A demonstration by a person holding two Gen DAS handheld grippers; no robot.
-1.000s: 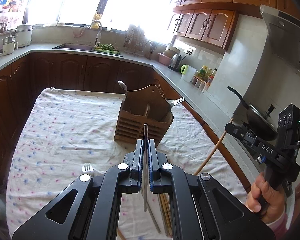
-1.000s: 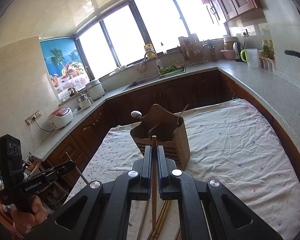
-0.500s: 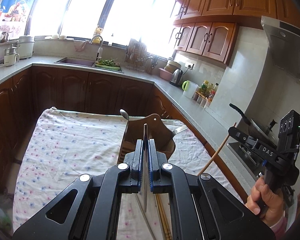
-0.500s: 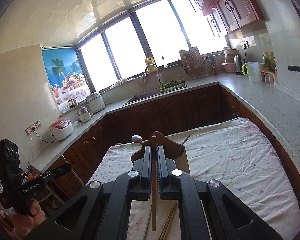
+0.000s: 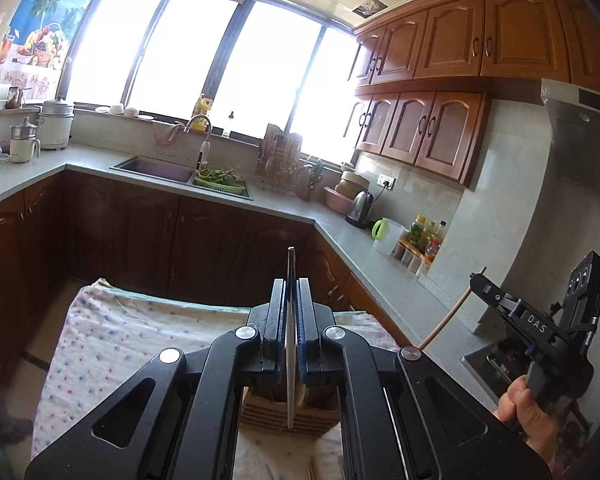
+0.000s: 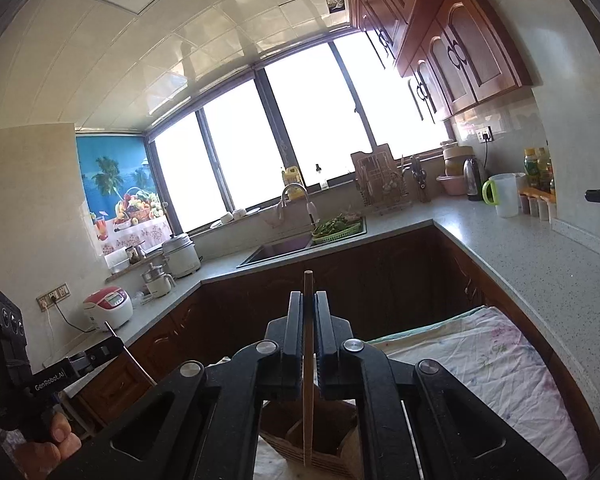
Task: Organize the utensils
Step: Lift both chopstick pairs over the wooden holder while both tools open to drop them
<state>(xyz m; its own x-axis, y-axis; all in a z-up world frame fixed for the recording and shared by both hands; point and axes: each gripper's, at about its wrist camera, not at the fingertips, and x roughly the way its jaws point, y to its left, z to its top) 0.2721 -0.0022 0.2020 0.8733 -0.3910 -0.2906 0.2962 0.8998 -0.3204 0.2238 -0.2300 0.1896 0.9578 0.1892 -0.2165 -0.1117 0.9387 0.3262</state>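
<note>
My left gripper (image 5: 291, 286) is shut on a thin metal utensil (image 5: 290, 344), seen edge-on, held upright over the wooden utensil holder (image 5: 284, 416) below the jaws. My right gripper (image 6: 308, 298) is shut on a wooden chopstick (image 6: 308, 380), its lower end hanging over the same holder (image 6: 316, 452). The right gripper with its chopstick (image 5: 444, 324) also shows at the right of the left wrist view, and the left gripper (image 6: 100, 350) at the lower left of the right wrist view. Most of the holder is hidden behind the grippers.
The holder stands on a table with a flowered cloth (image 5: 112, 328). Loose chopsticks (image 5: 312, 470) lie on the cloth near me. Dark cabinets, a grey counter (image 6: 532, 256) and a sink (image 5: 156, 168) ring the table. A stove and hood stand at right.
Both grippers have risen and tilted upward while moving toward the holder, which has dropped from the middle of each view to beneath the jaws. Both stay shut on their utensils.
</note>
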